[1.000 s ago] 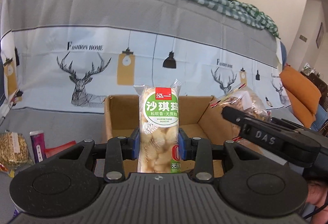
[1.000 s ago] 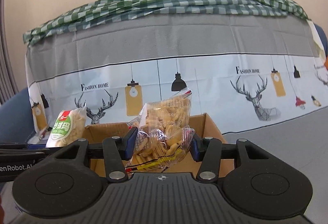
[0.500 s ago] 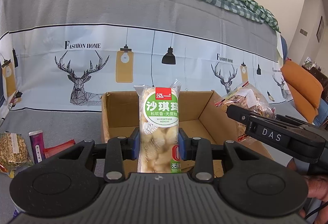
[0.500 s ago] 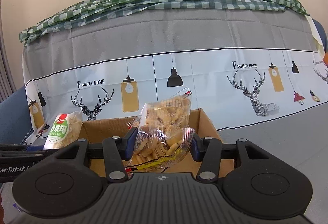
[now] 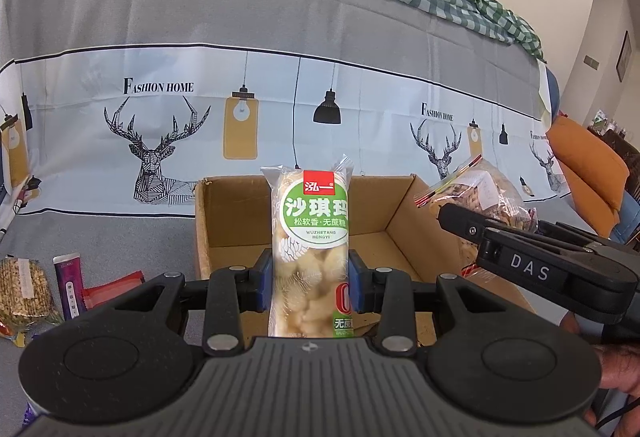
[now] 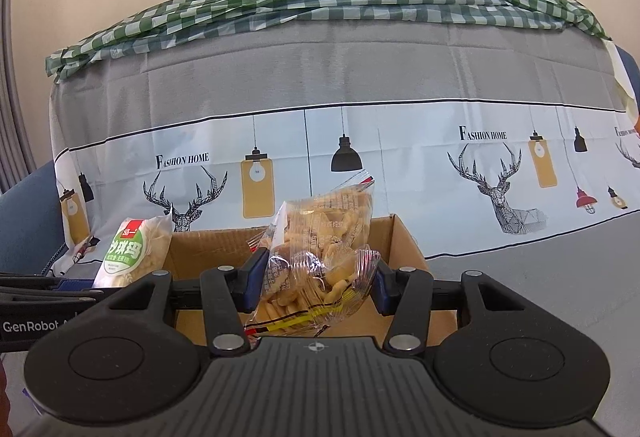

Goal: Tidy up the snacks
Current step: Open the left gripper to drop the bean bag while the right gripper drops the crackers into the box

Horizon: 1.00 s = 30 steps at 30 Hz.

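Observation:
My left gripper (image 5: 311, 287) is shut on an upright green-labelled pastry pack (image 5: 310, 237), held above the open cardboard box (image 5: 240, 213). My right gripper (image 6: 316, 283) is shut on a clear bag of golden crackers (image 6: 324, 249), also held above the box (image 6: 404, 245). The cracker bag (image 5: 484, 193) and the right gripper (image 5: 520, 257) show at the right of the left wrist view, over the box's right wall. The pastry pack (image 6: 132, 249) shows at the left of the right wrist view.
Loose snacks lie on the grey cloth left of the box: a grain bar pack (image 5: 22, 291), a purple stick pack (image 5: 70, 285) and a red packet (image 5: 112, 287). A deer-print cloth (image 5: 160, 141) hangs behind. An orange cushion (image 5: 592, 173) is at the right.
Both grippers have moved slightly forward and down toward the box, so the box looks larger and more of its inside shows. Both still hold their packs.

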Tool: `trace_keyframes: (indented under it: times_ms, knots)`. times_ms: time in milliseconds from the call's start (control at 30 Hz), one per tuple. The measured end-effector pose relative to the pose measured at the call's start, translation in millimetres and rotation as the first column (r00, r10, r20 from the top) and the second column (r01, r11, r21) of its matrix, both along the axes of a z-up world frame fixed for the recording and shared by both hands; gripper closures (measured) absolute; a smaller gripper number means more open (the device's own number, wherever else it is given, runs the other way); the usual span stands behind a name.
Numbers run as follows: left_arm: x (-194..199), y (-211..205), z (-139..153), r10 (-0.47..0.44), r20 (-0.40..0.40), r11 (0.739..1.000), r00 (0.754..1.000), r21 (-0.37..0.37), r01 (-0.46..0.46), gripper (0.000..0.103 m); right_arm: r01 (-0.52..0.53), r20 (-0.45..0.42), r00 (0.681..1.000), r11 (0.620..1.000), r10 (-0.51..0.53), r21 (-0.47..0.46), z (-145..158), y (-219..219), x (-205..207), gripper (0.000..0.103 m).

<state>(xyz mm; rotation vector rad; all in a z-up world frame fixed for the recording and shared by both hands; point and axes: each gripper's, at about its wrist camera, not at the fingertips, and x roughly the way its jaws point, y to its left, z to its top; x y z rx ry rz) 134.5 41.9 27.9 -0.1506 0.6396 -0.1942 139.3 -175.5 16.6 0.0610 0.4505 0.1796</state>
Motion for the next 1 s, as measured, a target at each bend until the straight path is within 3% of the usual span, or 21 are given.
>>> trace_keyframes:
  times_ms: [967,1000]
  knots:
    - [-5.9,-0.2,8.0,-0.038,0.042,0.998,0.998,-0.049,0.040,0.063,-0.005,0.002,1.000,1.000,0.005,-0.006,-0.8,-2.3,1.0,0.049]
    - [-6.5,-1.5,9.3,-0.050,0.047,0.997,0.998,-0.056,0.053,0.058,-0.005,-0.001,1.000,1.000,0.005,-0.005,-1.0,-2.6,1.5,0.048]
